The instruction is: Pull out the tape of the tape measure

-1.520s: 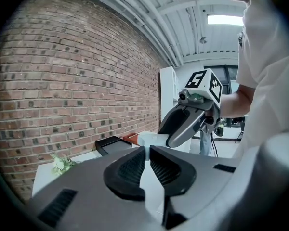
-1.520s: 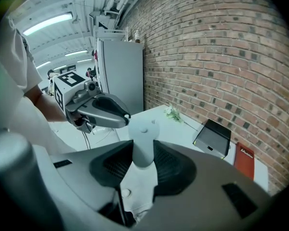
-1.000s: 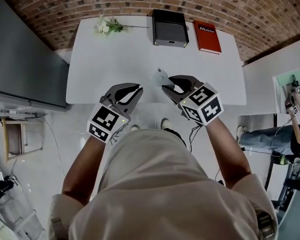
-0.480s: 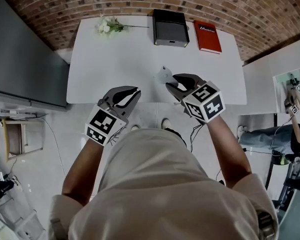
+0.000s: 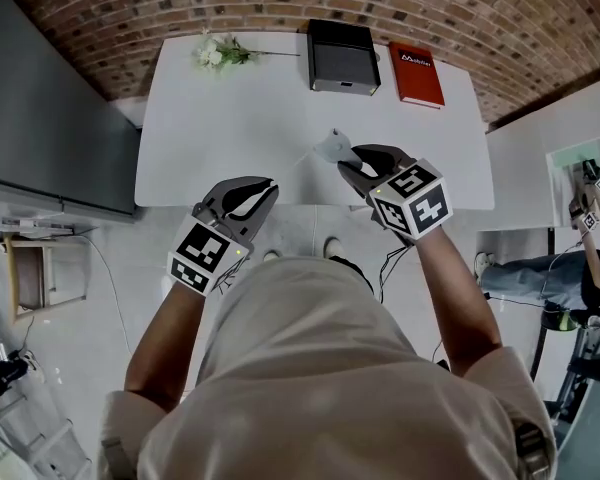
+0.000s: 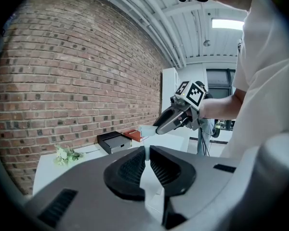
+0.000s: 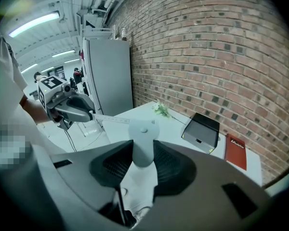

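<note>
**A:** So where's the tape measure [image 5: 332,148] here?

**B:** It's held in the air over the near edge of the white table [image 5: 220,118]. The right gripper [image 5: 354,160] has both pads squeezed on its pale case, which is really clear in the right gripper view.

**A:** And the left gripper [image 5: 268,186]?

**B:** Its jaws are nearly together, pinching the thin tape [image 5: 302,161]. The strip runs in a straight line between the two grippers, and the left one sits nearer and further left. Along the far side of the table, going left to right, there are flowers [image 5: 215,53], a black box [image 5: 340,56] and a red book [image 5: 416,73].
</note>
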Available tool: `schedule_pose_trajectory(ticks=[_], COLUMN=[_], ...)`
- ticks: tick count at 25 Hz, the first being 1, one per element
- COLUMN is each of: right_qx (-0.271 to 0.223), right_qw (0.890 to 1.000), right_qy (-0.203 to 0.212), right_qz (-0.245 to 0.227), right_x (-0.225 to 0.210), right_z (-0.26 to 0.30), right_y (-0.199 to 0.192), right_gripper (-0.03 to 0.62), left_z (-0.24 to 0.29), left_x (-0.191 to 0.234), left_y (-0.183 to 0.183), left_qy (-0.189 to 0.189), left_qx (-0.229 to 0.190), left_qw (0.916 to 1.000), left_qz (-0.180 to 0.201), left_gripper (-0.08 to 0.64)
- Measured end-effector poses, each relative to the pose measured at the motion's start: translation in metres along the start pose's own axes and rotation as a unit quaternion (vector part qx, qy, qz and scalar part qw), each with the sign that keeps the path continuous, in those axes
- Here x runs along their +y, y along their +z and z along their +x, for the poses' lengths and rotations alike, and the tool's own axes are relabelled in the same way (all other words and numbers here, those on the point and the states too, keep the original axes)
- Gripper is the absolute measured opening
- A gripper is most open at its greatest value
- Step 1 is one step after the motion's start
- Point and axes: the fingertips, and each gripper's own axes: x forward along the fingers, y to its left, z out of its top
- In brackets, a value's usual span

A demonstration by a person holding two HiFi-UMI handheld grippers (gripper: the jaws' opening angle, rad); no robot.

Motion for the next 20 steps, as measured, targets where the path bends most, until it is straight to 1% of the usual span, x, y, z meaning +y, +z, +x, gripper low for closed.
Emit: schedule_pose_trajectory(ticks=[10, 15, 20], right_qx=[0.000, 0.003, 0.003], right_qw=[1.000, 1.000, 1.000], right_qy=[0.002, -0.020, -0.021], right_qz=[-0.001, 0.008, 0.010], right_x=[0.002, -0.012, -0.017], right_z=[0.002, 0.003, 0.001], right_y=[-0.001, -0.006, -0.008], right_gripper=[0.138, 0.138, 0.138], left_z=[-0.010, -0.014, -0.015], left_x=[0.001, 0.000, 0.000], left_y=[-0.005, -0.008, -0.010], left_qy=[-0.001, 0.000, -0.001], left_qx=[-0.004, -0.002, -0.002], left_qw=[0.9998, 0.9998, 0.9997], left_qz=[-0.018, -0.019, -0.023], left_gripper=[0.028, 0.028, 0.028])
